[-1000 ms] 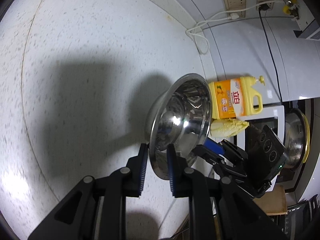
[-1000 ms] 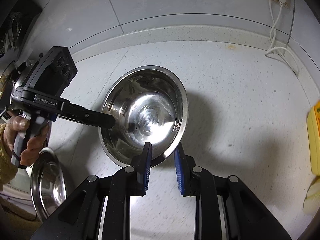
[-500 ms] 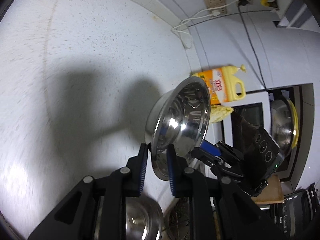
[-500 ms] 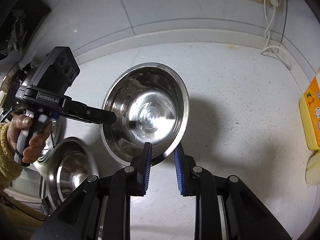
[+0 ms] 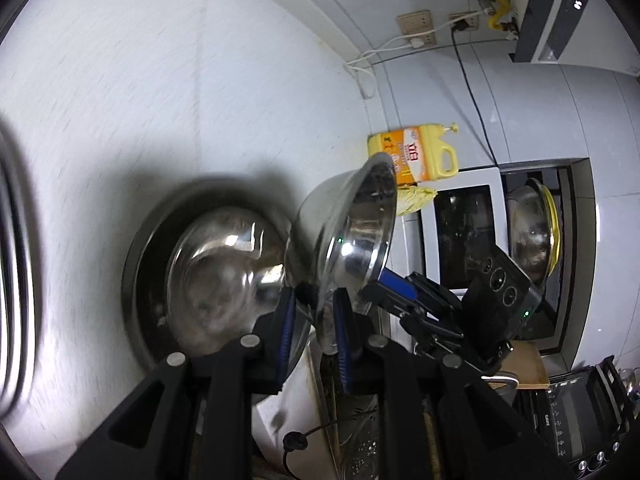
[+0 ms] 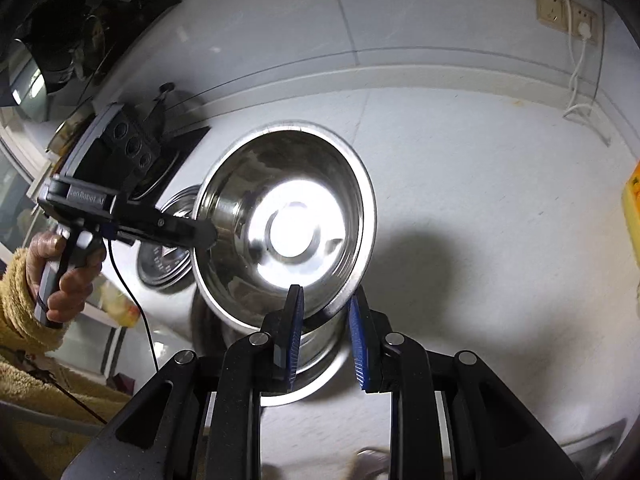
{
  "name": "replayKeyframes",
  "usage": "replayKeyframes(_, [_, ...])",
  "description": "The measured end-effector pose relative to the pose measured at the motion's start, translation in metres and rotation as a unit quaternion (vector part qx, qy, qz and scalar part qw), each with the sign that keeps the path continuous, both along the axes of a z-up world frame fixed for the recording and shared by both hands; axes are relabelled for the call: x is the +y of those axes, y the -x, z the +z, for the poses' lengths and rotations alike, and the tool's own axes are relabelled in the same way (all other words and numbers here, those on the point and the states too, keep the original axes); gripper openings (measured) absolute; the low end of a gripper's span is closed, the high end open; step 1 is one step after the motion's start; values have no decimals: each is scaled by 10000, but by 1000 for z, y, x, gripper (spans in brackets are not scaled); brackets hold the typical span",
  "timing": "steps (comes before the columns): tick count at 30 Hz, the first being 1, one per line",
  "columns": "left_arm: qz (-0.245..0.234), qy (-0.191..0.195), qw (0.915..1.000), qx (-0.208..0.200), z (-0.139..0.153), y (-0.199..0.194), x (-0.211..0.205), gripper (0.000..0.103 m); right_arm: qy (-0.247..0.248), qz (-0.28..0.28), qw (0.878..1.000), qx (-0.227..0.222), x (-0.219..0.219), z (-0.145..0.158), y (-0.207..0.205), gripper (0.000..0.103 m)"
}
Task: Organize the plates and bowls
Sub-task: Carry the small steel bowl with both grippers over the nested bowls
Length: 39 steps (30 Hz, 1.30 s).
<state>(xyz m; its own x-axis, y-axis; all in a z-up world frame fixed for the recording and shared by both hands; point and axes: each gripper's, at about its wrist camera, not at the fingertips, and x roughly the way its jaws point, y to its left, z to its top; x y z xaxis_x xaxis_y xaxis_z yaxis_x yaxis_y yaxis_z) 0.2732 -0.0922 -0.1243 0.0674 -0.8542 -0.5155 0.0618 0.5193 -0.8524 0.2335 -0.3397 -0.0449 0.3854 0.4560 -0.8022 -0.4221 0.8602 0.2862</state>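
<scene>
A: Risk first. The steel bowl (image 6: pixel 286 220) is carried in the air by its rim alone, tilted, with two separate grips on thin polished metal. If either hand pulls ahead of the other, I'd expect the rim to twist out of a pinch and the bowl to swing or drop

B: Onto what?

A: Another steel bowl (image 5: pixel 216 280) sits right under it, on the white countertop (image 6: pixel 480 200) near its left edge, with what looks like a stack of metal dishes (image 6: pixel 164 256) beside that. A drop means a clatter, maybe knocked stack. Nesting it tilted could also jam rim against rim

B: Fingers?

A: Left gripper (image 5: pixel 313 328): blue pads nearly together, pinching the rim at the bowl's left side. Right gripper (image 6: pixel 326 334): pads also narrow, bowl's near rim between them. From the right wrist view the right-hand pad (image 6: pixel 358 340) seems to stand slightly off the metal, so I judge that grip the weaker one

B: Anything else close?

A: Yellow detergent jug (image 5: pixel 416 152) at the counter's right end by the wall, well apart. A hand (image 6: pixel 64 268) in a fuzzy yellow sleeve (image 6: pixel 20 308) holds the left tool
</scene>
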Motion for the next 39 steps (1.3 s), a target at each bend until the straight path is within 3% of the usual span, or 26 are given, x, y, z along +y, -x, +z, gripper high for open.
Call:
replayKeyframes(5, [231, -59, 9992, 335, -32, 20, 10, 17, -51, 92, 9994, 321, 11, -21, 1, 20])
replayKeyframes(10, [396, -312, 9982, 310, -44, 33, 15, 17, -52, 229, 9985, 485, 22, -33, -5, 21])
replayKeyframes(13, [408, -459, 9979, 197, -43, 35, 18, 17, -111, 277, 9983, 499, 28, -35, 2, 21])
replayKeyframes(17, [375, -1033, 9938, -138, -36, 34, 14, 17, 66, 261, 9984, 497, 31, -39, 9, 22])
replayKeyframes(22, [414, -1385, 9884, -470, -28, 39, 15, 17, 122, 115, 9989, 445, 21, -34, 17, 23])
replayKeyframes(25, [455, -1503, 9852, -683, -17, 45, 18, 17, 119, 73, 9992, 376, 15, -29, 21, 30])
replayKeyframes(31, [638, -1842, 9704, -1425, 24, 64, 24, 23, 181, -79, 9997, 133, 3, -14, 34, 36])
replayKeyframes(32, [661, -1900, 9665, -1595, 32, 68, 26, 26, 261, -97, 9996, 41, 2, -11, 38, 39])
replayKeyframes(34, [673, -2016, 9597, -1840, 44, 75, 26, 45, 303, -108, 9995, -53, 6, -7, 44, 42])
replayKeyframes(38, [696, -2192, 9453, -2315, 62, 91, 29, 48, 540, -177, 9982, -197, 6, -3, 57, 47])
replayKeyframes(39, [701, -2230, 9434, -2353, 63, 94, 29, 54, 564, -196, 9980, -215, 7, -4, 59, 47])
